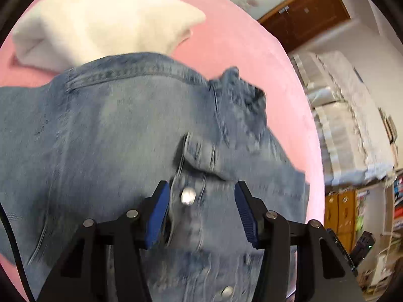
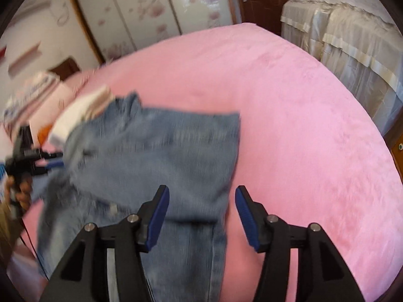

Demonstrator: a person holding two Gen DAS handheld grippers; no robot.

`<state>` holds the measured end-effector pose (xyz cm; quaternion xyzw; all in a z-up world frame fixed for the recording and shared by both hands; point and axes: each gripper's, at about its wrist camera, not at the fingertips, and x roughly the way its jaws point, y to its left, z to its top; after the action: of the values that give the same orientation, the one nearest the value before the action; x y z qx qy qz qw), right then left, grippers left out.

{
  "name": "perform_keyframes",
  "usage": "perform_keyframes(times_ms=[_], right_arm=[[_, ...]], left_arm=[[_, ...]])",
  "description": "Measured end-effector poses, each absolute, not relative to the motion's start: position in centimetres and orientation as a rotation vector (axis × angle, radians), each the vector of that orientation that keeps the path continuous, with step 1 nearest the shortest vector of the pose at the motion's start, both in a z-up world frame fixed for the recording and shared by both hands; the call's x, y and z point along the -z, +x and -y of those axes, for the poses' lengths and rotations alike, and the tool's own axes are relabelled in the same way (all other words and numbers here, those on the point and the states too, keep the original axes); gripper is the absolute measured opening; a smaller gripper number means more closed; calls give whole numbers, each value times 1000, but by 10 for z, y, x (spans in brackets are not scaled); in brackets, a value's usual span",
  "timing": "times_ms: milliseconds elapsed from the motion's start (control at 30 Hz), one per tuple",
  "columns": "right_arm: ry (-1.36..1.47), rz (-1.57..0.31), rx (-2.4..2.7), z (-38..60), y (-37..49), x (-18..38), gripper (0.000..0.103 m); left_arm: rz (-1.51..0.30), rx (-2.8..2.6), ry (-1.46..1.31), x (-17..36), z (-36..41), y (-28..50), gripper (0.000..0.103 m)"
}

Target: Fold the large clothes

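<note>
Lying across the lower left of the right wrist view: your denim jacket (image 2: 156, 156), spread on the pink bed (image 2: 302, 125).
- Left gripper (image 1: 201, 209): jaws wide, straddling the jacket's (image 1: 113, 138) button placket and metal snap (image 1: 188, 196), gripping nothing.
- Right gripper (image 2: 201, 216): jaws wide, left blue pad (image 2: 158, 219) over the denim, right pad over bare bedding.
- White folded garment (image 1: 100, 22): upper left of the left wrist view, just beyond the jacket.
- Wardrobe (image 2: 141, 12): top of the right wrist view.

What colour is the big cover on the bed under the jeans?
Pink, a plain soft pink bed cover; it shows best in the right wrist view.
</note>
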<state>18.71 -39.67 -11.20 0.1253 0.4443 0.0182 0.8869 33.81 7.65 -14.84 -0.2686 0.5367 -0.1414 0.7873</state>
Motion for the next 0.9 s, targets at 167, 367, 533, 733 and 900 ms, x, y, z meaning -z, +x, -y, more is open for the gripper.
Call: perform_keyframes(times_ms=[167,367,533,733,900], right_arm=[[347,-970,34,443,258,145,55],[427,-1078,66,470,316,190,55],[318,-1136,46,451,326,210,26],[117,-1042,160,444,336,196,4],[-82,-1088,205,426,332,224,4]], left_arm=[[-1212,282,-593,172,-53,383,51],[-1262,316,-572,194,-24,403,52],[-1251,317,-414,185,-2,392,4],[-1179,223,-365,190,1,381,3],[-1164,205,-430,205,-9,374,6]])
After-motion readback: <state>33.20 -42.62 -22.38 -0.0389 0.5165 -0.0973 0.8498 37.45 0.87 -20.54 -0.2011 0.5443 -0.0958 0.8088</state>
